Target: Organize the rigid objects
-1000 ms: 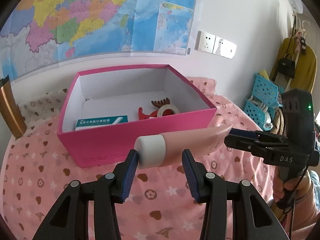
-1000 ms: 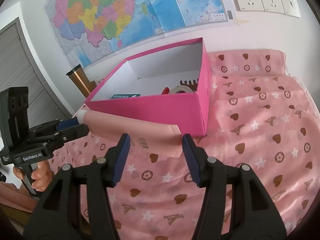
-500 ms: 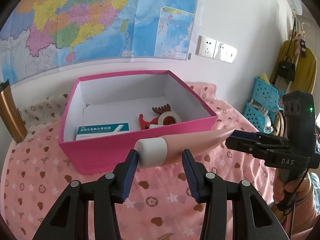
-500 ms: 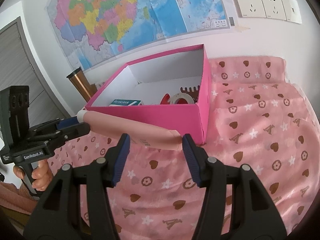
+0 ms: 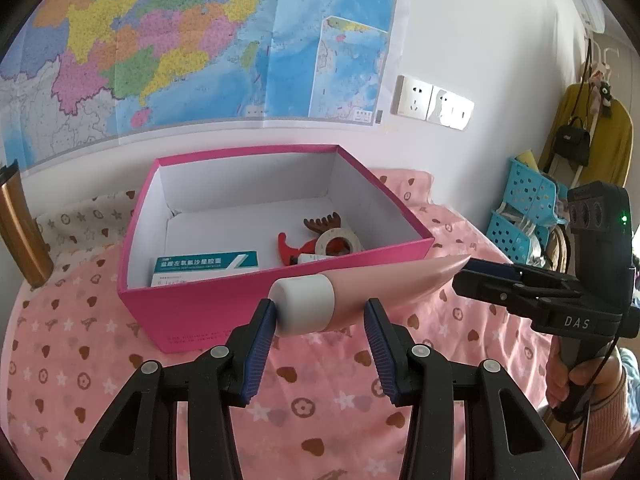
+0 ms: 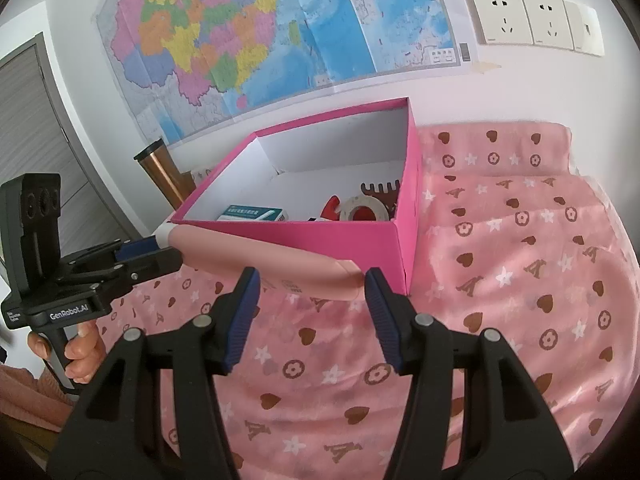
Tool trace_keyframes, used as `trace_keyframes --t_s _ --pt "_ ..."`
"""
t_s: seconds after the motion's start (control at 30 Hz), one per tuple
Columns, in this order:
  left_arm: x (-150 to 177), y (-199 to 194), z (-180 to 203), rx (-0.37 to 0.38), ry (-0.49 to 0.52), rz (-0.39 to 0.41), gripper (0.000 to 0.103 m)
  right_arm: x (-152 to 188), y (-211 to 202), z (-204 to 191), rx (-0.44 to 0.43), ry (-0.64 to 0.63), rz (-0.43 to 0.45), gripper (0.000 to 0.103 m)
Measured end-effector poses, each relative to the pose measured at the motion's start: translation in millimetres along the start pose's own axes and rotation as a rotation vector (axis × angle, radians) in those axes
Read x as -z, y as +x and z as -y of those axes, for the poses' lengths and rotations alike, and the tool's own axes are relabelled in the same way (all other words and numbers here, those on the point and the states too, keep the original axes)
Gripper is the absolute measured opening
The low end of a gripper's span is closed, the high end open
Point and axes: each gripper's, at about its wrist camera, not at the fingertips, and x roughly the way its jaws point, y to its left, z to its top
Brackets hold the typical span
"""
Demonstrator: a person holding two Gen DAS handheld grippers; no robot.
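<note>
A pink tube with a white cap [image 5: 360, 292] hangs level in the air just in front of the pink box [image 5: 224, 312], near its rim height. My left gripper [image 5: 320, 320] spans the capped end, its left pad against the cap's end and its right pad along the body. My right gripper [image 6: 310, 286] spans the flat crimped end of the tube [image 6: 272, 266]. The box [image 6: 320, 244] holds a teal-and-white carton [image 5: 204, 266], a roll of tape [image 5: 338, 242], a red item and a brown comb [image 5: 320, 222].
A copper tumbler [image 5: 20, 232] stands left of the box by the wall. A pink patterned cloth [image 6: 520, 280] covers the table. Blue baskets [image 5: 524, 220] and hanging clothes are at the far right. A map and wall sockets are behind.
Both grippers have lifted the tube from low against the box front to near its rim. More of the box's inside shows.
</note>
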Motion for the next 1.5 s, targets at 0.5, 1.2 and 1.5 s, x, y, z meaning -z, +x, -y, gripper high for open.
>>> trace_keyframes --t_s 0.5,1.2,1.5 --pt "-1 0 0 0.001 0.001 0.005 0.045 -4 -4 0 0.002 -0.006 0.01 0.057" --pt "-8 2 -1 0.001 -0.002 0.006 0.046 -10 -4 0 0.004 -0.016 0.024 0.057" --pt "-11 5 -2 -0.001 -0.001 0.011 0.046 -15 -5 -1 0.007 -0.022 0.032 0.058"
